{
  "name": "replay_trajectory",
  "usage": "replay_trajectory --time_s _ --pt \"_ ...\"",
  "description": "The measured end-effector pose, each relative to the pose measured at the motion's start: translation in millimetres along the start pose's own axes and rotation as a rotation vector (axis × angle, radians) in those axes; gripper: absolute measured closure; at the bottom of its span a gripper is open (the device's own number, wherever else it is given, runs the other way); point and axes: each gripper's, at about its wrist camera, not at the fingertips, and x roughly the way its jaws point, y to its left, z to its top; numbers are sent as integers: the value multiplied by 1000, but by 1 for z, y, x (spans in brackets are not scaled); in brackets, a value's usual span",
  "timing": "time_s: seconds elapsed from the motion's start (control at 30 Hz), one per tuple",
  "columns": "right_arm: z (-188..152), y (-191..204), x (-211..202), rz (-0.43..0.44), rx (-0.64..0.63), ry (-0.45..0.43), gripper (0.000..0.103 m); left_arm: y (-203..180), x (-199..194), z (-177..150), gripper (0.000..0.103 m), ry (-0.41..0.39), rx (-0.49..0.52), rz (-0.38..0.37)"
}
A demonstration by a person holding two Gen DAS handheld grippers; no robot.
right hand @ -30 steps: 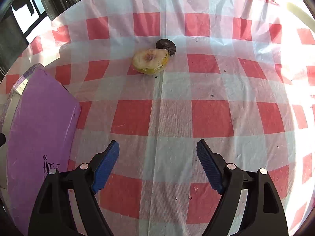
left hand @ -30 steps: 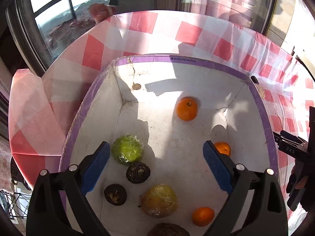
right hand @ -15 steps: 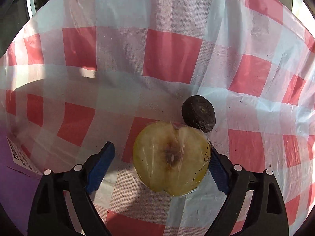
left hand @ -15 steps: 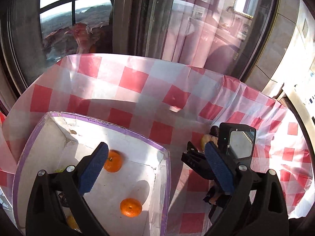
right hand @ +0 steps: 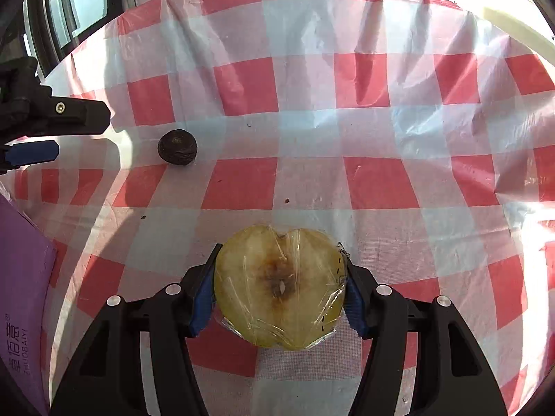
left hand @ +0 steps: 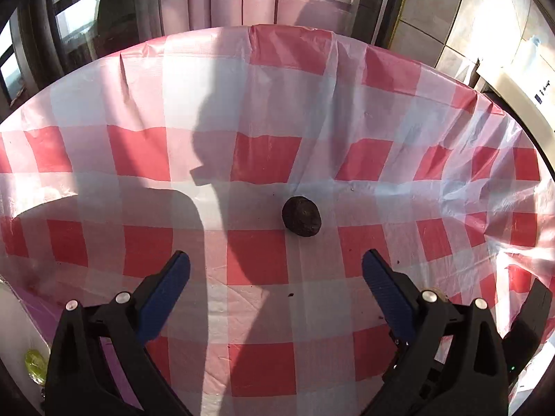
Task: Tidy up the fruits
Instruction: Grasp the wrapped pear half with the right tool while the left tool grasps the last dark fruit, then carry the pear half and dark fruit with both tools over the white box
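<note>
My right gripper (right hand: 279, 294) is shut on a yellow half apple (right hand: 279, 289) wrapped in clear film, cut face toward the camera, held over the checked cloth. A dark round fruit (right hand: 177, 152) lies on the cloth to the far left of it. In the left wrist view the same dark fruit (left hand: 301, 216) lies ahead of my left gripper (left hand: 275, 279), which is open and empty, a short way short of the fruit. The left gripper's fingers (right hand: 33, 150) show at the left edge of the right wrist view.
The purple-rimmed box (right hand: 20, 298) stands at the left; its corner with a green fruit (left hand: 34, 369) shows low left in the left wrist view. The red-and-white cloth (left hand: 263, 159) drapes over the table's far edge. Windows and curtains stand behind.
My right gripper closed on the half apple and drew it away from the dark fruit. My left gripper swung right, off the box, and now faces the dark fruit.
</note>
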Motion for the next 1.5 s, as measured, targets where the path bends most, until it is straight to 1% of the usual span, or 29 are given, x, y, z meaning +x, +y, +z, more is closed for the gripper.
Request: replay_trajectory --time_s 0.07,0.13,0.2,0.23,0.3,0.33,0.37,0.4,0.47,0.5,0.63,0.7,0.77,0.93,1.03,1.3,1.43,1.5 --pt "-7 -18 -7 -6 20 -3 43 -11 34 3 4 39 25 20" --pt "-12 -30 -13 -3 31 -9 43 -17 56 8 4 46 37 41" --pt "-15 -33 -14 10 38 -14 43 -21 74 14 4 48 54 62" --pt "-9 -32 -12 5 33 -10 43 -22 81 16 4 47 69 73" --pt "-12 -33 -15 -6 24 -6 43 -25 95 19 8 52 109 87" --pt "-13 -34 -15 -5 24 -5 43 -25 97 19 15 29 115 63" --pt "-7 -29 -9 -2 25 -5 43 -24 97 19 23 14 115 36" --pt "-2 -25 -3 1 25 -4 42 -26 97 18 27 2 125 32" --pt "-2 -25 -5 1 25 -3 42 -33 93 13 57 -17 163 17" --pt "-3 -25 -5 -1 23 -2 42 -37 91 10 64 -18 172 13" --pt "-1 -24 -6 -3 21 -1 42 -38 81 -9 64 -10 101 -5" --pt "-1 -24 -6 -5 20 -1 42 -37 73 -22 64 -1 56 -34" --pt "-1 -24 -6 -8 18 0 42 -38 64 -37 64 13 33 -52" --pt "0 -22 -4 -16 10 2 42 -46 44 -75 65 41 63 -78" --pt "0 -22 -4 -17 8 2 42 -51 27 -92 64 50 48 -86" --pt "2 -21 -2 -27 1 0 43 -41 -6 -112 64 43 74 -99" --pt "1 -20 -2 -50 11 -2 43 -24 -31 -130 64 47 87 -126" --pt "-3 -20 -5 -61 28 1 43 -22 -42 -138 64 49 101 -145"
